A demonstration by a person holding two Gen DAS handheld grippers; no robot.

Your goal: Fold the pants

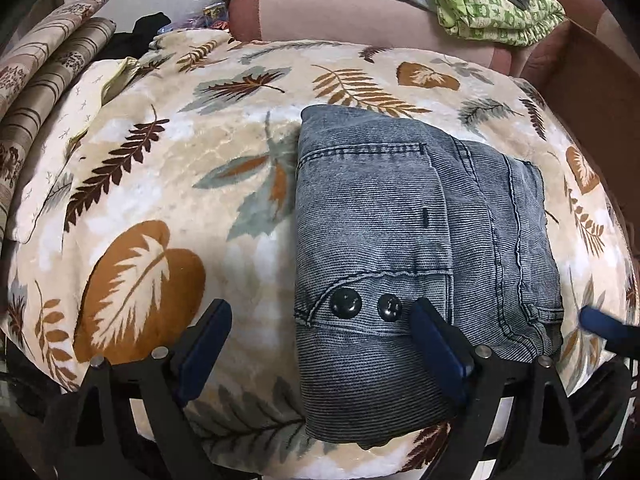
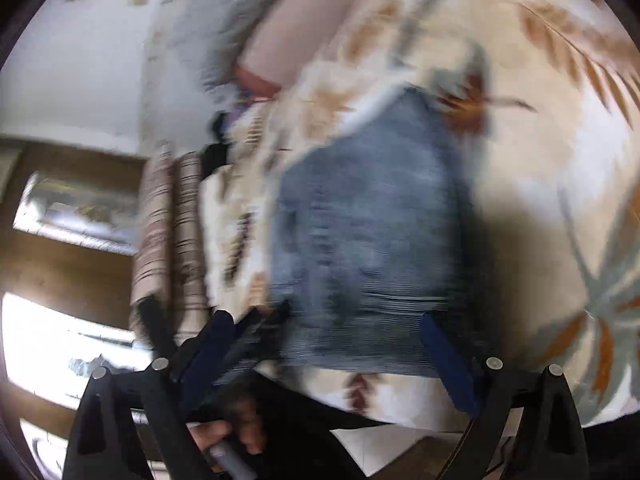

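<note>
The blue denim pants [image 1: 400,220] lie folded into a compact rectangle on the leaf-patterned blanket [image 1: 180,160], two black buttons facing up near their front edge. My left gripper [image 1: 320,312] hangs open above the pants' left front corner, one finger over the blanket and the other over the denim, and grips nothing. A blue fingertip [image 1: 600,320] of the right gripper shows at the pants' right side. In the blurred right wrist view the pants [image 2: 368,220] lie ahead, and my right gripper [image 2: 326,320] stands open over their near edge with nothing pressed between its pads.
Striped pillows [image 1: 44,80] are stacked at the left. At the back lie a pink cushion [image 1: 340,12] and a green patterned cloth [image 1: 492,4]. A brown cardboard box [image 1: 592,92] stands at the right. A hand [image 2: 228,432] shows low in the right wrist view.
</note>
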